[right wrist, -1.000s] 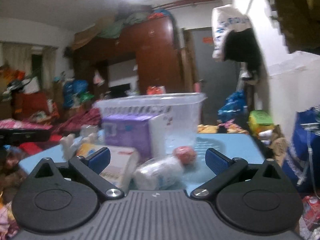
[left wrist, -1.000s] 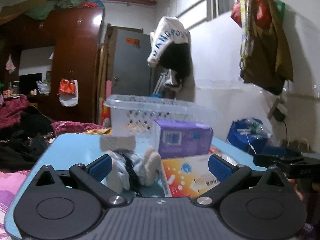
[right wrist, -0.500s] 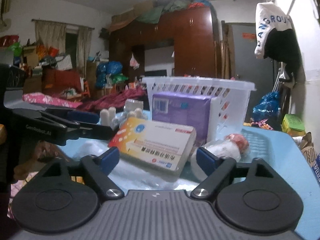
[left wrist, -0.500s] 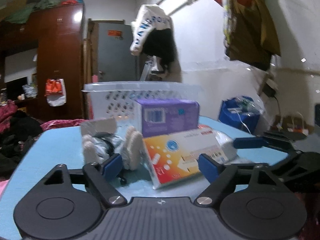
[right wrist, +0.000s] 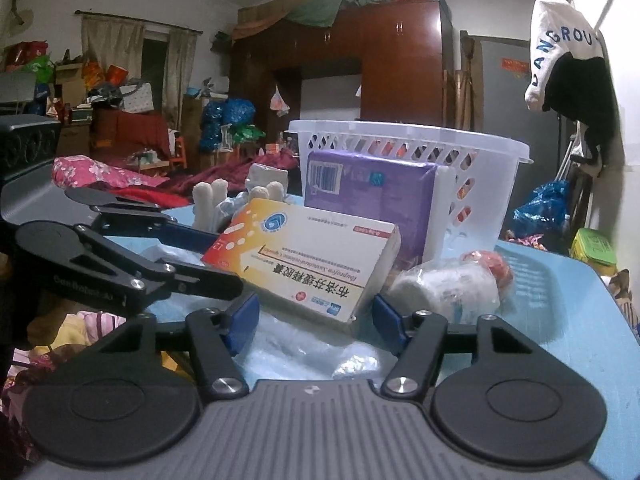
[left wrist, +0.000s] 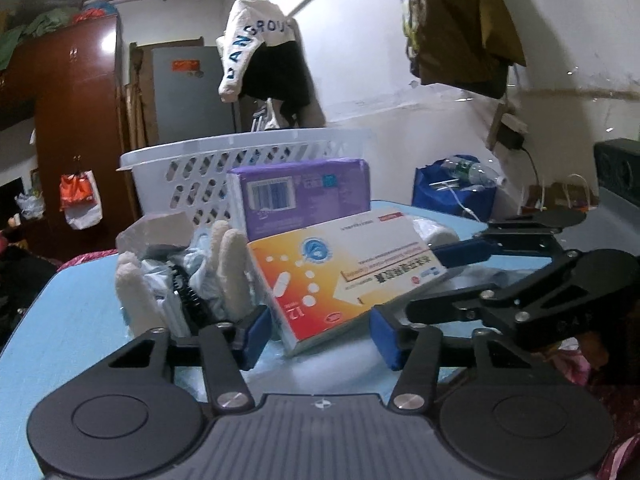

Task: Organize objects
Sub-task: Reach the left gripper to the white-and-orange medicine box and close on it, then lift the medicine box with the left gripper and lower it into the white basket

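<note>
From the left wrist we see our left tongs spread wide and empty, flanking the orange-and-white medicine box on the blue counter, in front of the white basket. From the right wrist, our right tongs gape equally wide, holding nothing, the box's near corner between them.

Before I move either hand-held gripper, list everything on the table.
Basket: one, white, back of table.
Purple pack: one, upright against the basket's front.
Medicine box: one, orange and white, tilted in front of the pack.
Gloves bundle: one, white and pale blue, left of the box.
Wrapped bottle: one, white with red cap, right of the box.
Table: one, light blue.
Left hand-held gripper: open, facing the box.
Right hand-held gripper: open, facing the box.
</note>
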A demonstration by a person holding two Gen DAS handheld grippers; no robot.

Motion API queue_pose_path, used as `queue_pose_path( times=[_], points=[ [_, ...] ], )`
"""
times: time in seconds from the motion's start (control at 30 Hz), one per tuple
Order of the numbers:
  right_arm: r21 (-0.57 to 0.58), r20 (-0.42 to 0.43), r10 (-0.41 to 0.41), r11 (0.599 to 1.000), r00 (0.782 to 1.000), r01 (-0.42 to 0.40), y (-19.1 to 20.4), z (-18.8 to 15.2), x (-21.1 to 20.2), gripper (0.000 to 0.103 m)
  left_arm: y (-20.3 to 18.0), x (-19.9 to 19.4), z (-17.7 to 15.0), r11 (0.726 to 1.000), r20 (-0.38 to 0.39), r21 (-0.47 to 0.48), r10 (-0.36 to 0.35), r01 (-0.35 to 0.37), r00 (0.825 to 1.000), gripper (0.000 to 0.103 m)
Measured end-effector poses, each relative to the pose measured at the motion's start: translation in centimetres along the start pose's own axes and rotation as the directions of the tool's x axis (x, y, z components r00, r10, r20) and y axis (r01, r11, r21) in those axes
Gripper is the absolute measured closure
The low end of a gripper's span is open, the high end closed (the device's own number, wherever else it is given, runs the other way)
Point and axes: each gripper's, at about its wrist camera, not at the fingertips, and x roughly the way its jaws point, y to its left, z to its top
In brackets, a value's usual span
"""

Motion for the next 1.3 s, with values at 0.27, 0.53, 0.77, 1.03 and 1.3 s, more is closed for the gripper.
queue_pose_path(
  times=[0.27,0.53,0.77,1.03,1.3],
  points=[
    [-0.046,0.01,-0.016,0.999,1.0,0.017,0.3,0.0,0.2,0.044,-1.1,-0.2,-0.3,0.995,0.033,0.085,0.048,-0.051,0.998,0.045],
    [-0.078,0.028,-0.056,0.995,0.998,0.058,0.4,-0.1,0.1,0.054,-1.3,-0.9,-0.2,0.994,0.068,0.093,0.057,-0.063,0.996,0.052],
    [-0.079,0.067,-0.059,0.995,0.996,0.065,0.9,0.5,-0.9,0.057,-1.4,-2.2,0.4,0.994,0.122,0.087,0.05,-0.061,0.991,0.053],
    [-0.115,0.119,-0.083,0.989,0.989,0.096,1.3,3.2,-2.3,0.058,-1.4,-3.7,3.0,0.993,0.198,0.09,0.056,-0.075,0.979,0.053],
    [-0.145,0.194,-0.098,0.981,0.976,0.128,-0.3,9.3,-2.6,0.058,-0.1,-4.0,9.5,0.992,0.302,0.097,0.046,-0.079,0.952,0.053]
  ],
)
